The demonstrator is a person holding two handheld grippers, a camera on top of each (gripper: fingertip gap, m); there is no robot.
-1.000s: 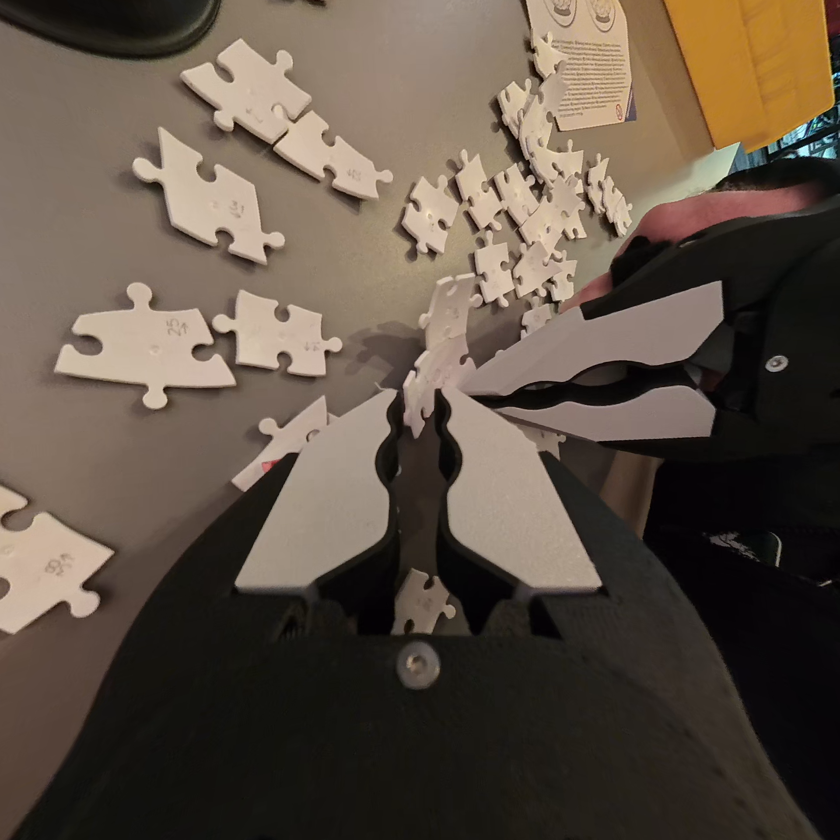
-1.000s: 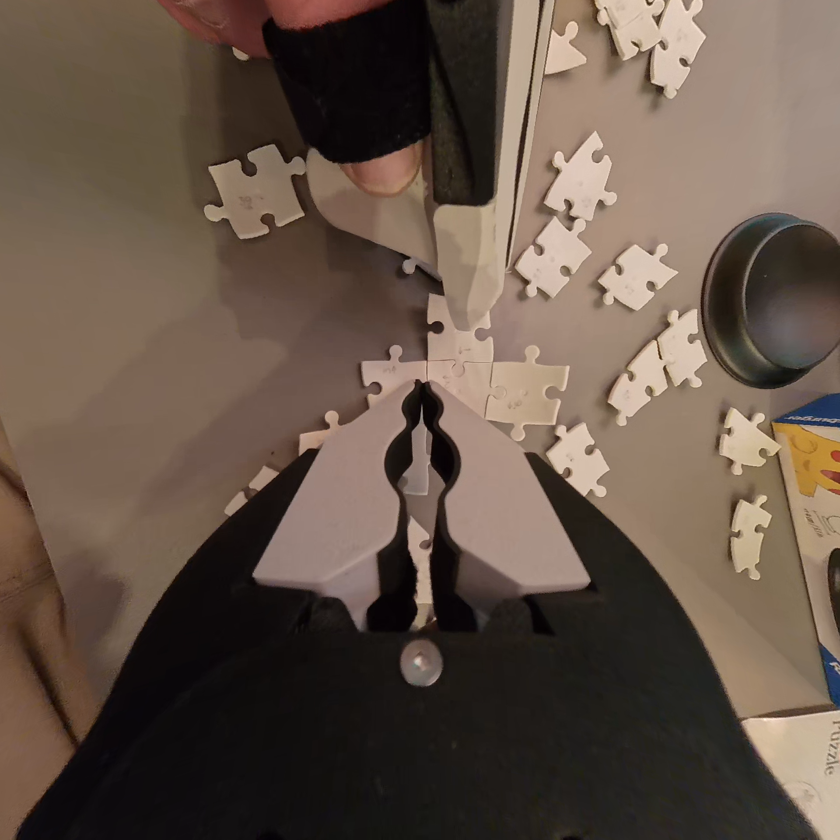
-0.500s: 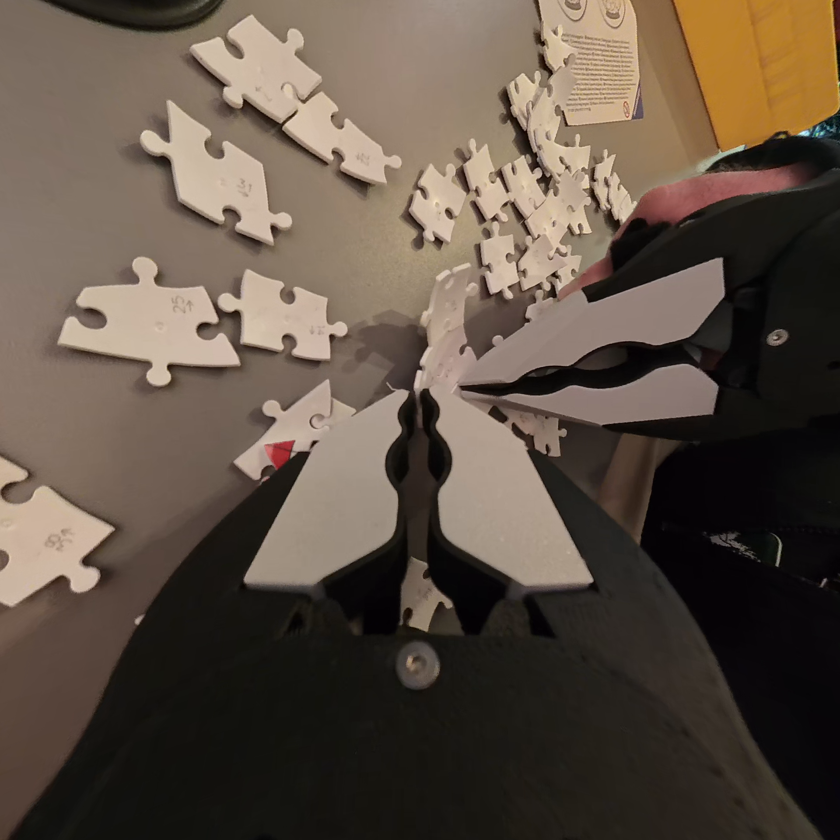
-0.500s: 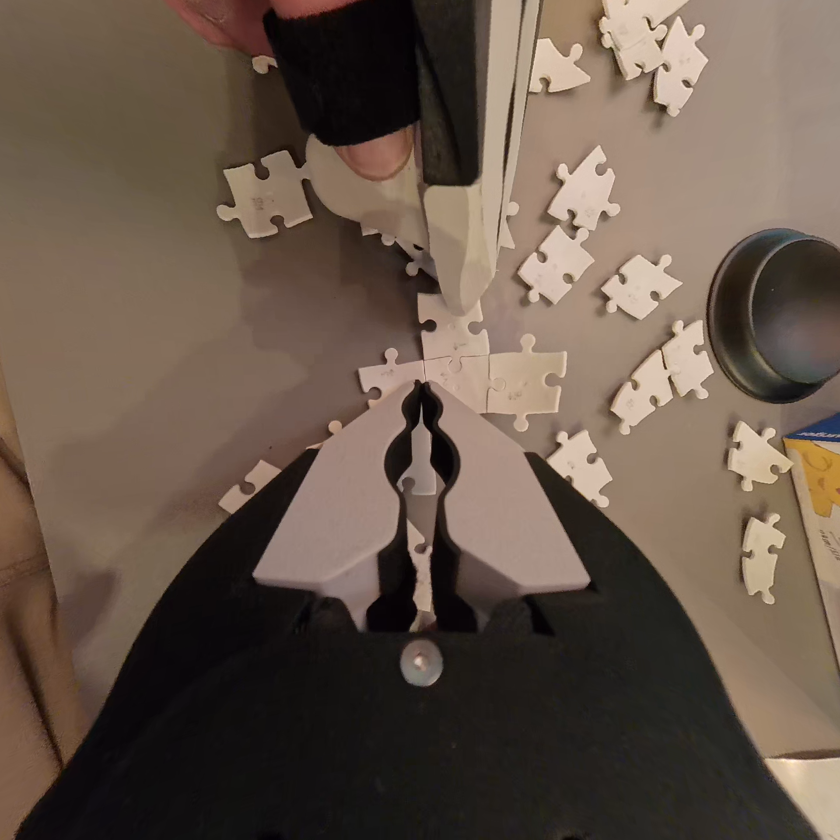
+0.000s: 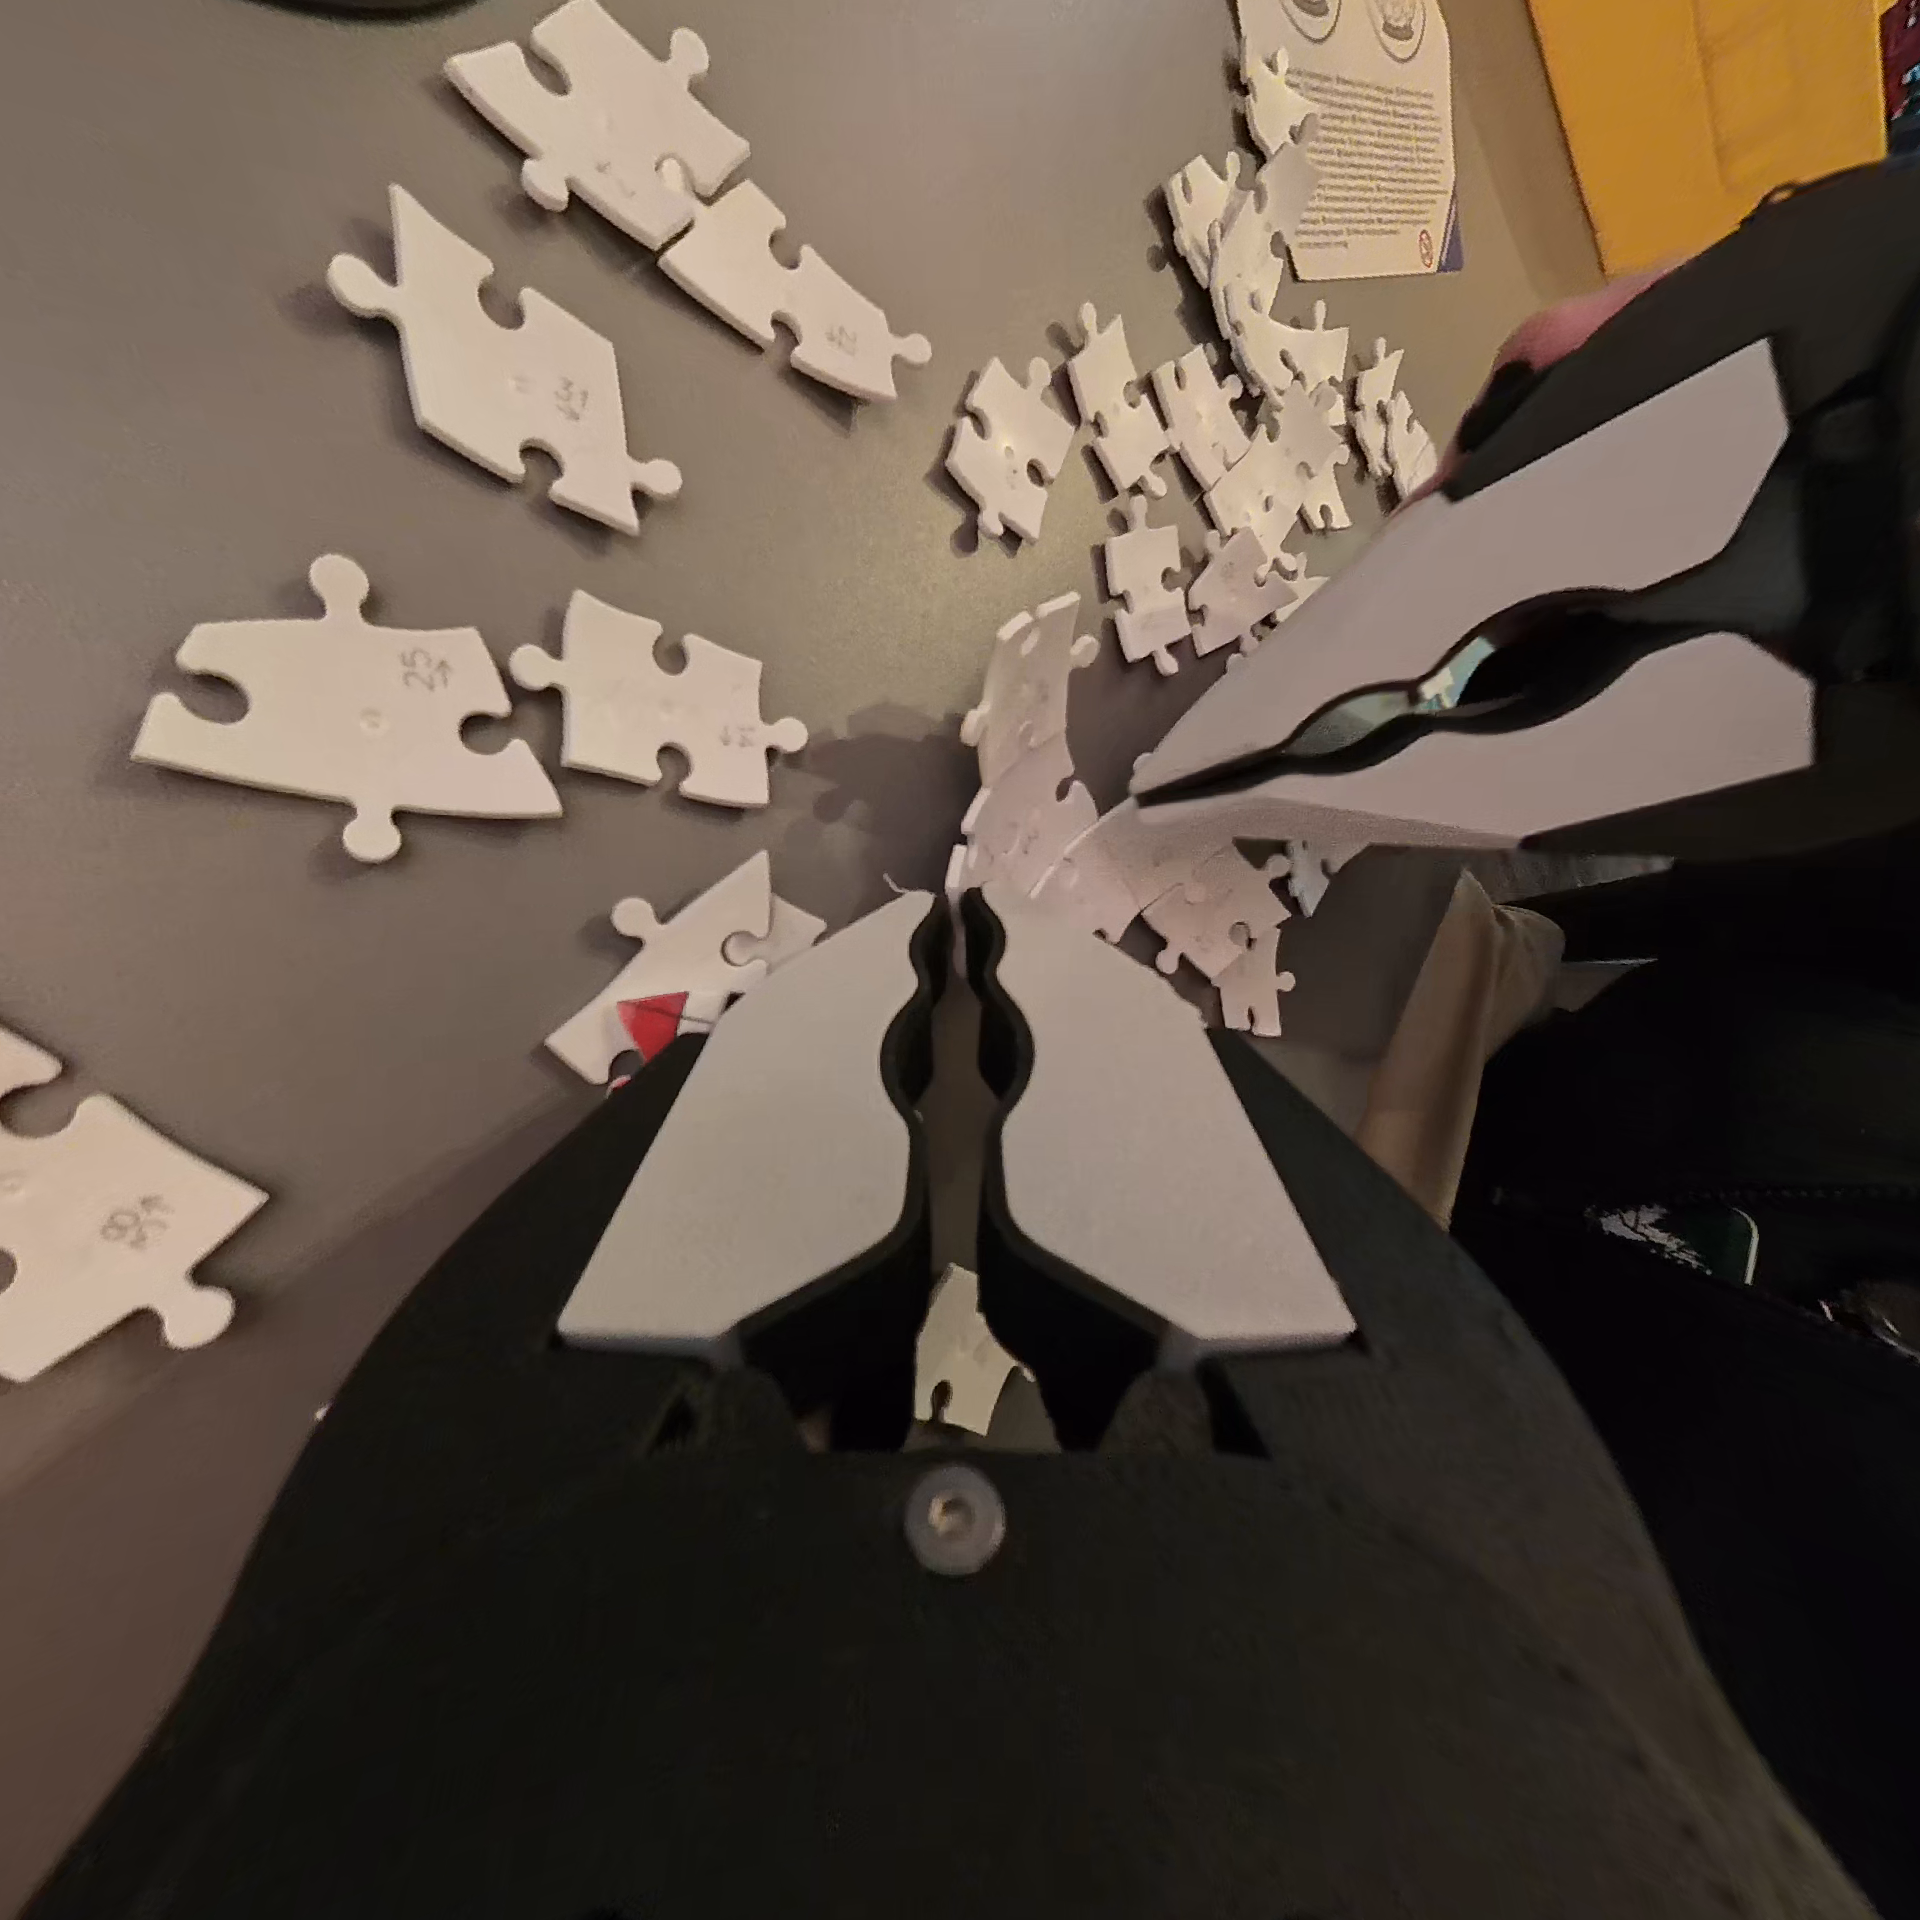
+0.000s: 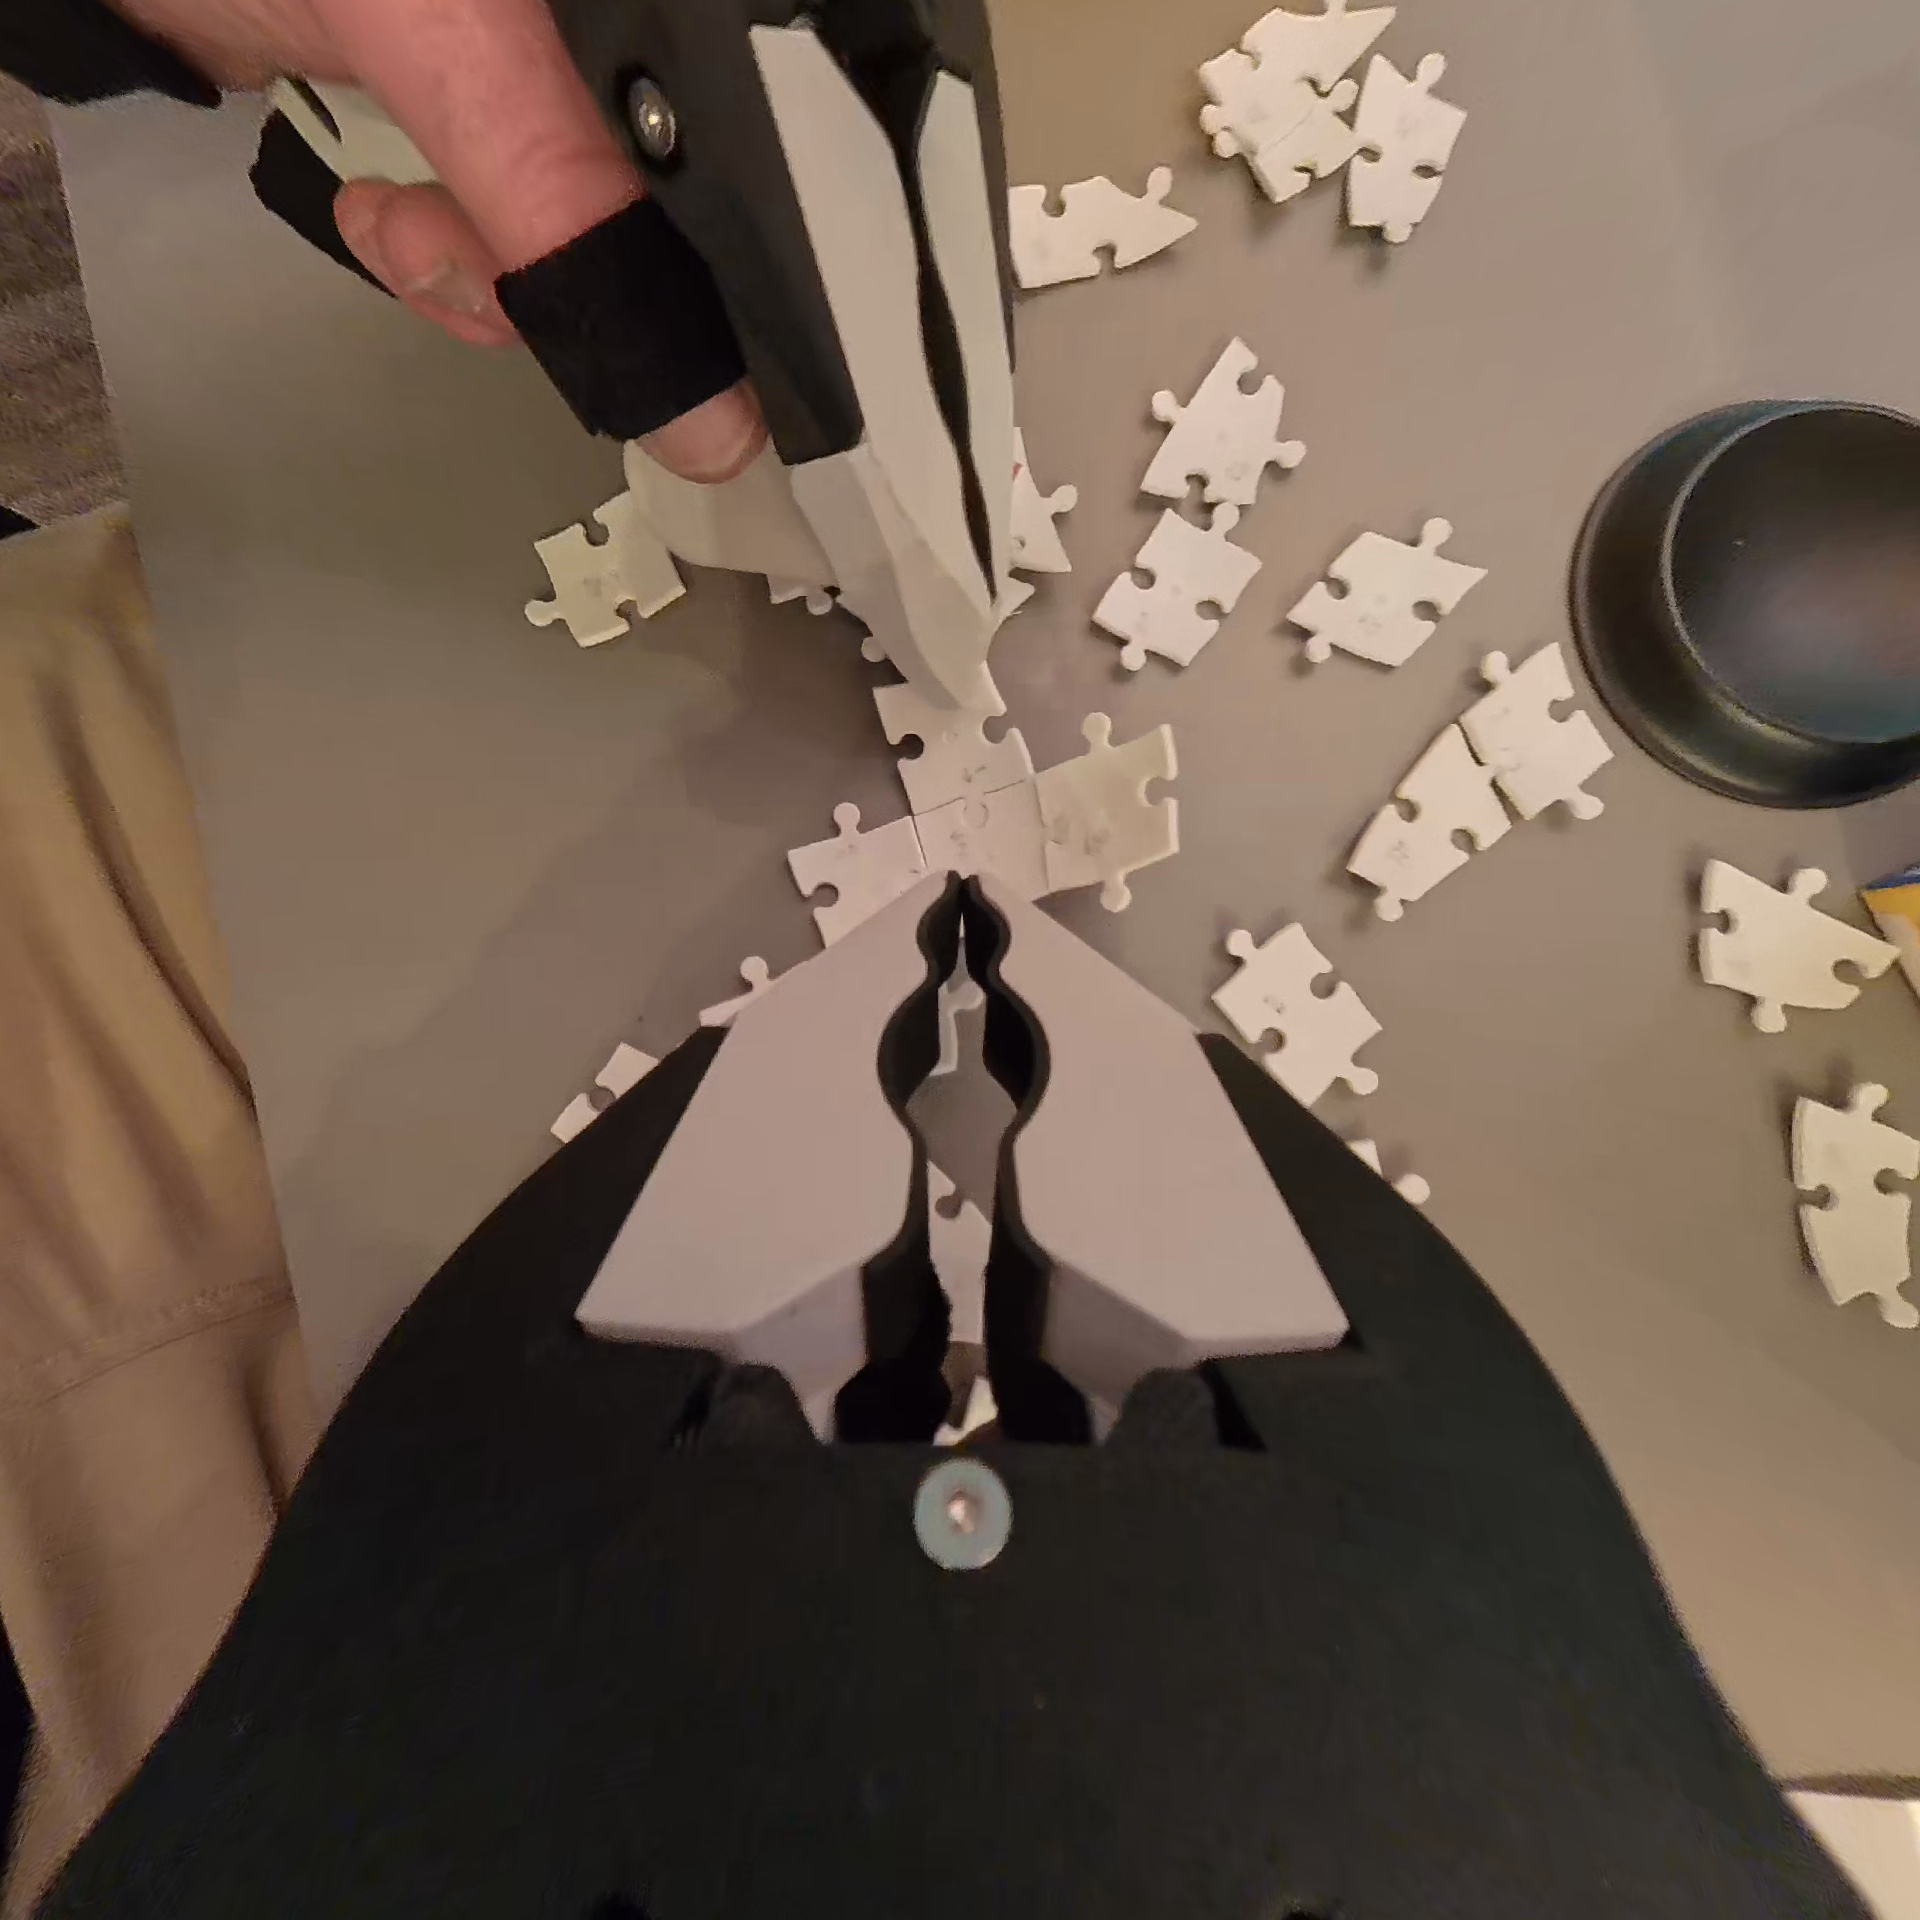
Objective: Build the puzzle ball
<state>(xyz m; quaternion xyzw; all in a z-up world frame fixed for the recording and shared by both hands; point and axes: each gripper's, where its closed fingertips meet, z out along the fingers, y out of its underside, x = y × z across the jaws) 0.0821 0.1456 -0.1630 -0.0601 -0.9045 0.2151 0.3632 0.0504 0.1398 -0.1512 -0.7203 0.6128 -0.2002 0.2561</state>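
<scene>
A small cluster of joined white puzzle pieces (image 6: pixel 977 810) lies on the grey table (image 6: pixel 416 727), slightly curved. It also shows in the left wrist view (image 5: pixel 1029 800), where one side is lifted. My right gripper (image 6: pixel 961 883) is shut on the cluster's near edge. My left gripper (image 5: pixel 956 904) is shut on the opposite edge. In the right wrist view the left gripper (image 6: pixel 966 686) comes down from above. In the left wrist view the right gripper (image 5: pixel 1138 795) comes in from the right.
Many loose white pieces (image 5: pixel 343 717) are scattered on the table, with a heap (image 5: pixel 1226 447) farther off. A black bowl-shaped stand (image 6: pixel 1766 613), a leaflet (image 5: pixel 1361 135) and a yellow box (image 5: pixel 1714 114) sit at the edges. A hand (image 6: pixel 499 156) holds the left gripper. My hands' fingertips stand some 4 centimetres from each other.
My left gripper's jaws have closed further on the cluster's edge. The right gripper has drawn slightly right and up in the left wrist view. The left gripper has tilted, showing its side.
</scene>
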